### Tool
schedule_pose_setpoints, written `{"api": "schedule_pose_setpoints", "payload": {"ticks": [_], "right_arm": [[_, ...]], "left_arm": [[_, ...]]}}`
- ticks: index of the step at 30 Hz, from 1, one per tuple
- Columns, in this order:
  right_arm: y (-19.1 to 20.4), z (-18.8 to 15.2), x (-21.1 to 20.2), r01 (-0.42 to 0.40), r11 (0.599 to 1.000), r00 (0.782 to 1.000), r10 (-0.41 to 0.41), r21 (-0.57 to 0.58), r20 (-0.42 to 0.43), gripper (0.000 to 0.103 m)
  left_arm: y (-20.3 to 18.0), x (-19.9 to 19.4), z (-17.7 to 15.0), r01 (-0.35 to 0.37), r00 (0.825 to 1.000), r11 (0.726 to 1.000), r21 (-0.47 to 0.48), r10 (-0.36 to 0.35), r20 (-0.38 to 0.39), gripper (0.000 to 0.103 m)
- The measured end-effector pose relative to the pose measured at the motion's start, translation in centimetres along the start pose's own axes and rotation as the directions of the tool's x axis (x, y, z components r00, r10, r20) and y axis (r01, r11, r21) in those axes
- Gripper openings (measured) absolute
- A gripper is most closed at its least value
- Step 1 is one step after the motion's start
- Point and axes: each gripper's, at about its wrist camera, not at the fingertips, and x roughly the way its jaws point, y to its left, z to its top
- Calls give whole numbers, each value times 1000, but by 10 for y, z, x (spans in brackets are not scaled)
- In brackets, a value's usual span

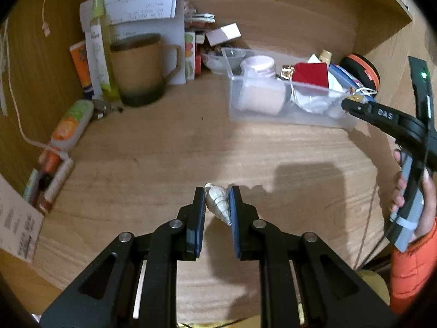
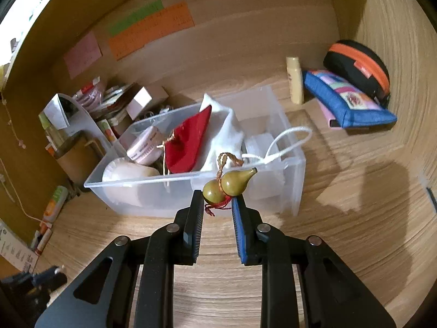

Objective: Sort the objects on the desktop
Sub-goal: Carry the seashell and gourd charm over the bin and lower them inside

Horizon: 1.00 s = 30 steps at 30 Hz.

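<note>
1. Gripping a pale spiral shell (image 1: 218, 202), the left gripper (image 1: 217, 205) has its jaws clamped on it, held above the bare wooden bench (image 1: 164, 150); only the left wrist view shows this.
2. Right wrist view: right gripper (image 2: 217, 205), jaws nearly together, pinches a small green gourd charm (image 2: 228, 184) w/ red tassel, just in front of the clear plastic bin (image 2: 153, 191).
3. Bin holds a red pouch (image 2: 188, 142), white cloth bag, pinkish jars.
4. Left view alone shows a brown mug (image 1: 142, 71) and tubes at the left wall, plus a person's hand (image 1: 409, 188) and orange sleeve on the right gripper's handle.
5. Right view alone shows a blue zip pouch (image 2: 347, 101) right of the bin; the black-orange case (image 2: 357, 65) behind it is seen fully here.
</note>
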Motion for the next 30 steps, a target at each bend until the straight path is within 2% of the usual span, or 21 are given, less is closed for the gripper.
{"api": "schedule_pose_setpoints", "payload": {"ticks": [6, 12, 21, 30], "right_arm": [[0, 7, -9, -21, 1000, 999, 21, -2, 28, 19], [-1, 18, -15, -32, 999, 998, 33, -9, 50, 17], [-7, 30, -5, -1, 1000, 999, 2, -21, 46, 17], [-24, 43, 12, 6, 1000, 1000, -6, -14, 16, 17]], "left_arm": [[2, 2, 31, 13, 1000, 1000, 3, -14, 26, 17], [-2, 4, 65, 56, 997, 998, 14, -57, 54, 17], [-12, 28, 110, 133, 990, 991, 16, -134, 38, 17], [-37, 51, 135, 156, 987, 986, 64, -158, 27, 17]]}}
